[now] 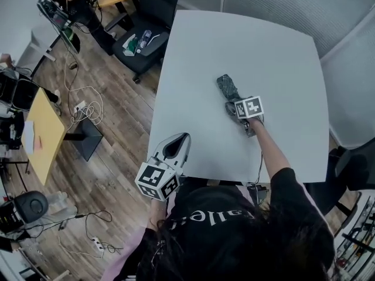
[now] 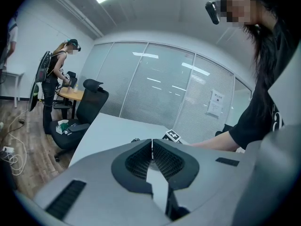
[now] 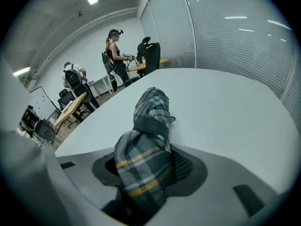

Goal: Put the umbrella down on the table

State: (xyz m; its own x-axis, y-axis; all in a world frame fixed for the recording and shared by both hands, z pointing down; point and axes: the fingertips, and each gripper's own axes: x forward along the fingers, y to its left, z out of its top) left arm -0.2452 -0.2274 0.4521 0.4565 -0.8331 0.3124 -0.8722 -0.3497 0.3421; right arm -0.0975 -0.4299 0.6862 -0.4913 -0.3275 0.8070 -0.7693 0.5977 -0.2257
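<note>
Set-down step: the right tool (image 1: pixel 234 106) grips the folded plaid umbrella (image 1: pixel 226 85), angled down above the bench (image 1: pixel 281 57); contact unclear. The left tool (image 2: pixel 152 150), closed and empty, hangs beside its near edge. Next, likely: lower flat, then release.

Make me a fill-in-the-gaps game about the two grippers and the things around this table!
1. The right gripper is shut on a folded plaid ____.
2. The left gripper holds nothing, and its jaws are ____.
3. The office chair past the table's far corner is coloured ____.
Missing words: umbrella, shut, black.
</note>
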